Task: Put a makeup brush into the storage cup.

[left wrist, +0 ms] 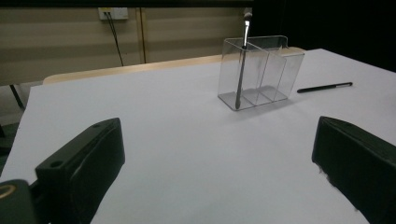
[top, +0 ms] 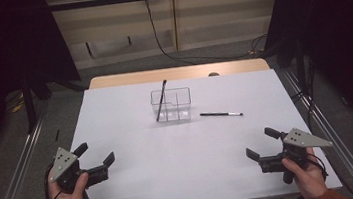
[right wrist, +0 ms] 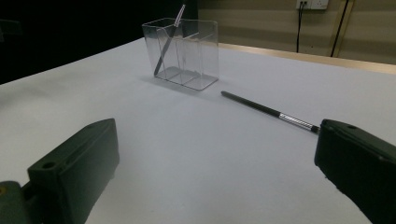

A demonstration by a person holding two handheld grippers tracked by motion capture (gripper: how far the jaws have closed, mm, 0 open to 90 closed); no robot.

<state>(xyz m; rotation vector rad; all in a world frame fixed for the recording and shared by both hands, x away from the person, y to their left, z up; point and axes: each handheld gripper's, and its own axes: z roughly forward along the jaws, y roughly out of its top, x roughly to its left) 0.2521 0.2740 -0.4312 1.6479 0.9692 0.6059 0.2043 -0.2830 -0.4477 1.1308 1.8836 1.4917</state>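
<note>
Grippers rest low at the near table (top: 140, 194) edge, well short of the clear holder (top: 171, 105). Left gripper (top: 96, 155) sits near-left of the holder, jaws spread wide, holding nothing. Right gripper (top: 262, 142) sits near-right of it, jaws equally wide and empty. One brush (top: 161, 100) stands tilted in the holder's left compartment. Another brush (top: 220, 114) lies flat just right of the holder, apart from it.

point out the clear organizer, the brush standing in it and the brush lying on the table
clear organizer (top: 183, 109), high view, front wall
standing brush (top: 161, 99), high view, mid handle
lying brush (top: 219, 114), high view, dark handle
</note>
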